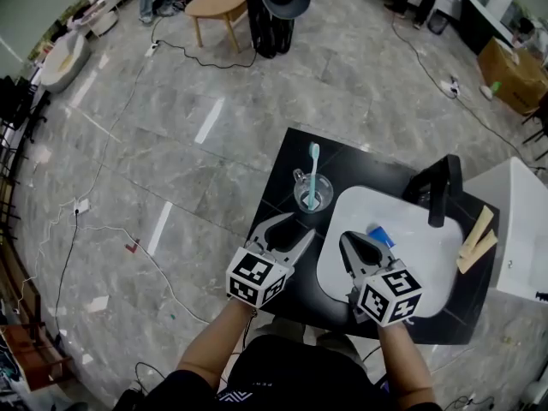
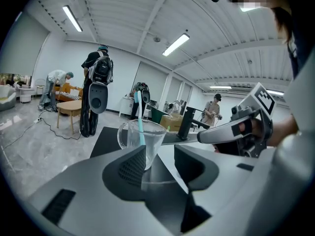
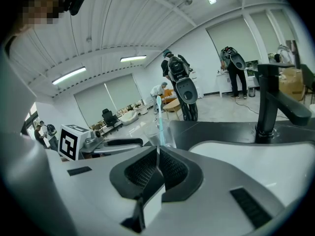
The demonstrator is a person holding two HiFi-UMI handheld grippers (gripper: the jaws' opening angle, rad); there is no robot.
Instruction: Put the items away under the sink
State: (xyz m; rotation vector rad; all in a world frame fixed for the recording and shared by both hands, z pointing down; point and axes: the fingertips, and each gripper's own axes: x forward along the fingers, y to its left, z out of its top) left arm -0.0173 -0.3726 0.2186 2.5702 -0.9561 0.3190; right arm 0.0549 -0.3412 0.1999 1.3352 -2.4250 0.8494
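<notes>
A clear glass cup (image 1: pixel 310 195) with a teal toothbrush (image 1: pixel 313 165) in it stands upright on the black counter (image 1: pixel 282 165), left of the white sink basin (image 1: pixel 411 268). My left gripper (image 1: pixel 291 229) is open just short of the cup; in the left gripper view the cup (image 2: pixel 142 136) stands at the jaw tips, and the pads do not press on it. My right gripper (image 1: pixel 352 241) is shut and empty over the basin's left rim. A blue tube (image 1: pixel 382 234) lies in the basin beside it. In the right gripper view the cup (image 3: pixel 166 132) is straight ahead.
A black faucet (image 1: pixel 441 191) rises at the basin's far side. Pale wooden pieces (image 1: pixel 476 242) rest on the counter's right edge, next to a white cabinet (image 1: pixel 522 229). Cables, a wooden table (image 1: pixel 218 2) and people stand further off on the marble floor.
</notes>
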